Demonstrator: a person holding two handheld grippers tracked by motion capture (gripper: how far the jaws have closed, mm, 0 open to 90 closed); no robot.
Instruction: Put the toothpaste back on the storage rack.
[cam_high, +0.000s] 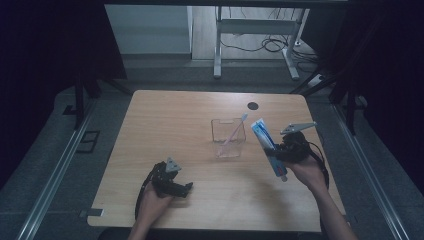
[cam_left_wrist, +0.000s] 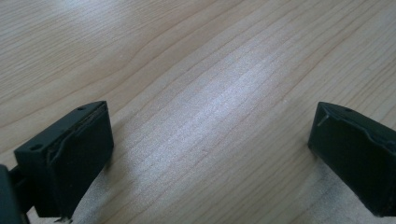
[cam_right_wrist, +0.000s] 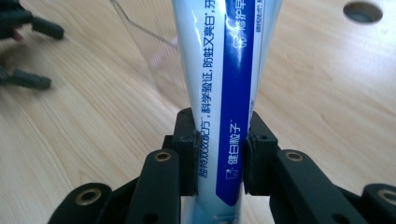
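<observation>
Toothpaste tube half out of shot

In the right gripper view the toothpaste tube (cam_right_wrist: 224, 88) runs off at 12 o'clock, its cap end hidden below the jaws.

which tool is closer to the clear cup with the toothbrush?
Right. The right tool, shut on the toothpaste tube, is lifted just right of the clear cup. The left tool sits open on the table, farther off toward the near left.

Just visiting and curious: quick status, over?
Right gripper shut on toothpaste tube, held above table. Left gripper open, idle. Clear cup with toothbrush beside tube.
</observation>
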